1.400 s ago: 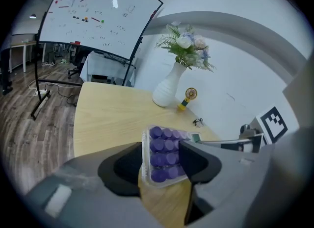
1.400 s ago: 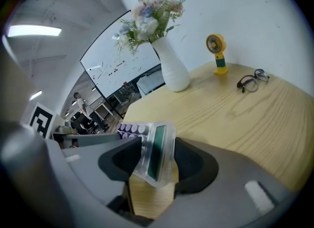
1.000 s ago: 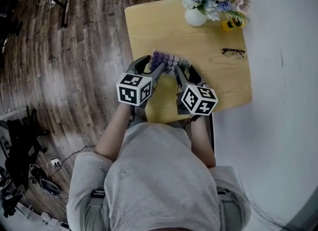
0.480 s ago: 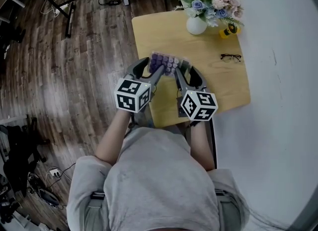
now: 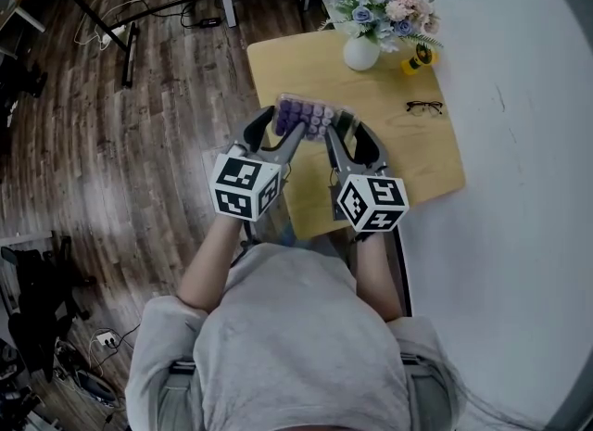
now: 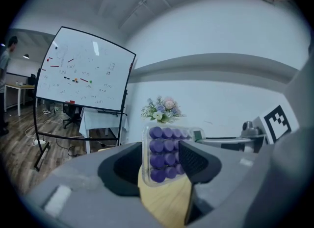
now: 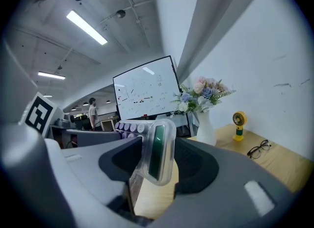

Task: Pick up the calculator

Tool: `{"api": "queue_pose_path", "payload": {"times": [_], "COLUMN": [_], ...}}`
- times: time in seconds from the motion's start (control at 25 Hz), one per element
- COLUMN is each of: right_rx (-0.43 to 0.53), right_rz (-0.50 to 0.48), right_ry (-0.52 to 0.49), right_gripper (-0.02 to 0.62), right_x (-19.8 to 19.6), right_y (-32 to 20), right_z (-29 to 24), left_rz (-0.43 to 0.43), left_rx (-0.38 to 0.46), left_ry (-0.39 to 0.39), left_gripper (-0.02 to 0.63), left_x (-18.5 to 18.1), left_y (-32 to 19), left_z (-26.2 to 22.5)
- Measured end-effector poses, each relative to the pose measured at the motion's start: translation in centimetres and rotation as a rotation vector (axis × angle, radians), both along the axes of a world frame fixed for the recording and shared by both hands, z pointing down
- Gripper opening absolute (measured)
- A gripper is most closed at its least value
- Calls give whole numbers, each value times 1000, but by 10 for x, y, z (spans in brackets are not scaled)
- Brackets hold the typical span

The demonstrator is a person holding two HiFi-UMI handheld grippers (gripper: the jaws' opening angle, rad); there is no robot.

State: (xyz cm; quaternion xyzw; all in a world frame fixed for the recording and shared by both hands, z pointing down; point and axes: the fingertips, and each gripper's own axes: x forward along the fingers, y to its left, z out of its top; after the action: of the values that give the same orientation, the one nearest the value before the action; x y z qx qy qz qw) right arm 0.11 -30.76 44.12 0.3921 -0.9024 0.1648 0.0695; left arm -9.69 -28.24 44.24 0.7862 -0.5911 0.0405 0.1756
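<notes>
The calculator [image 5: 310, 116], clear-cased with round purple keys, hangs in the air above the wooden table [image 5: 417, 156], held from both ends. My left gripper [image 5: 285, 129] is shut on its keypad end. In the left gripper view the purple keys [image 6: 164, 153] stand upright between the dark pads [image 6: 196, 161] of the left gripper [image 6: 159, 167]. My right gripper [image 5: 341, 133] is shut on the display end. In the right gripper view the green display [image 7: 158, 149] faces sideways between the jaws of the right gripper [image 7: 159, 165].
At the table's far edge stand a white vase of flowers [image 5: 363, 49] and a small yellow fan [image 5: 414, 58]. A pair of glasses [image 5: 423, 107] lies to the right. A whiteboard [image 6: 83, 70] stands across the room, with a person [image 7: 91, 112] in the distance.
Both grippers have risen together with the calculator held between them, so it now hangs higher over the table. The grip on each end looks the same.
</notes>
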Motion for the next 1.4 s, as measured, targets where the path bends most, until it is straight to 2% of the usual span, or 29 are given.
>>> {"api": "queue_pose_path", "payload": {"times": [0.52, 0.88, 1.4], "right_rx": [145, 221, 317], "right_rz": [-9, -31, -52], "right_ry": [-15, -20, -55], "right_gripper": [206, 206, 206], "right_x": [-8, -21, -39], "right_y": [32, 57, 90], "right_z": [-53, -83, -115], "left_rz": [-8, -34, -58], "left_rx": [128, 188, 270], "left_ry": [-30, -36, -84], "left_gripper": [236, 236, 236], "left_x": [-8, -21, -38], "left_y": [33, 60, 94], "left_z": [-52, -79, -112]}}
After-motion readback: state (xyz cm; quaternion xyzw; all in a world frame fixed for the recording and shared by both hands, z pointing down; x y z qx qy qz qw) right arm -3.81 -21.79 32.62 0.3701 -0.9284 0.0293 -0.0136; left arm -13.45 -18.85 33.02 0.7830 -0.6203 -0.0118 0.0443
